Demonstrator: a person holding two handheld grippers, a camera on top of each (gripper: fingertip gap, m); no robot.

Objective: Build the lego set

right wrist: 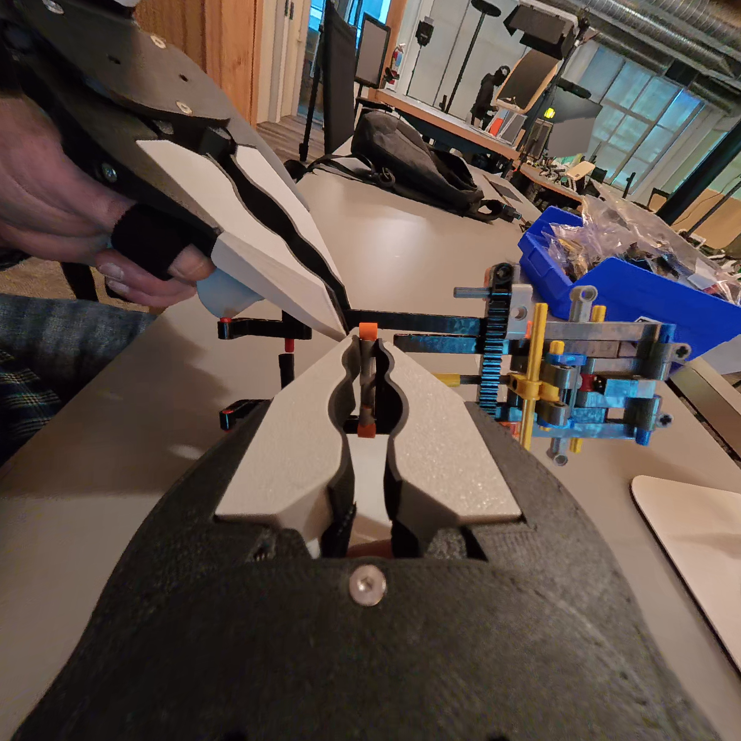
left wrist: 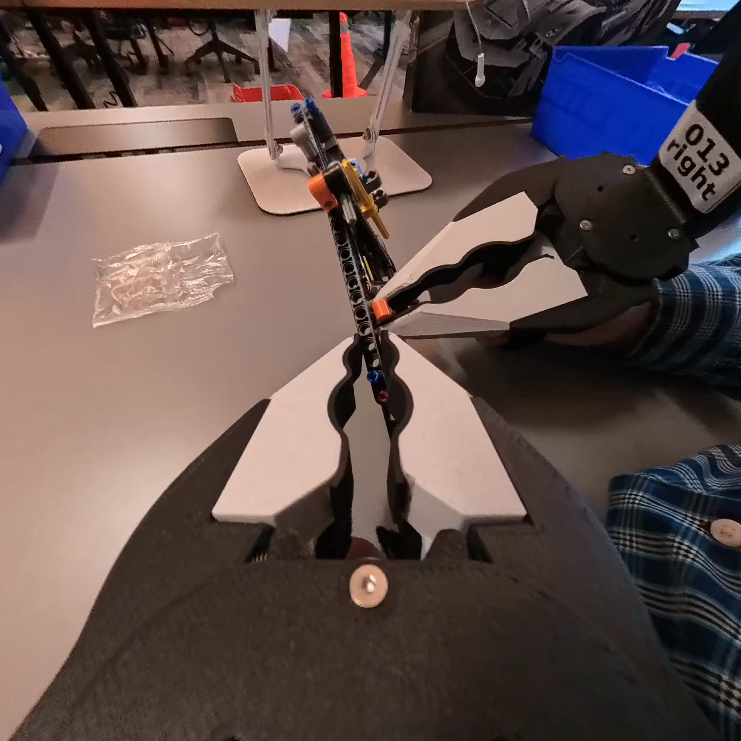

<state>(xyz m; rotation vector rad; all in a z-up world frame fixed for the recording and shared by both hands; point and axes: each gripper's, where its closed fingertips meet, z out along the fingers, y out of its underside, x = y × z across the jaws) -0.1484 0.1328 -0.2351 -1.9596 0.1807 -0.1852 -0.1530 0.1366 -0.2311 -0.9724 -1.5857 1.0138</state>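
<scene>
A Lego Technic assembly [left wrist: 349,224] of long black beams with grey, blue, yellow and orange parts is held above the grey table; it also shows in the right wrist view [right wrist: 561,361]. My left gripper [left wrist: 372,341] is shut on the near end of its black beam [left wrist: 371,353]. It also appears at upper left in the right wrist view [right wrist: 341,326]. My right gripper [right wrist: 367,341] is shut on a grey axle with orange ends [right wrist: 367,377], held against the beam. In the left wrist view the right gripper [left wrist: 381,314] comes in from the right with the orange end [left wrist: 381,309] at its tips.
A clear plastic bag [left wrist: 160,276] lies on the table to the left. A blue bin [right wrist: 625,272] full of bagged parts stands behind the assembly. A monitor stand's base [left wrist: 333,180] sits at the far side. A black backpack [right wrist: 417,164] lies farther off. The grippers are tip to tip, or close to it.
</scene>
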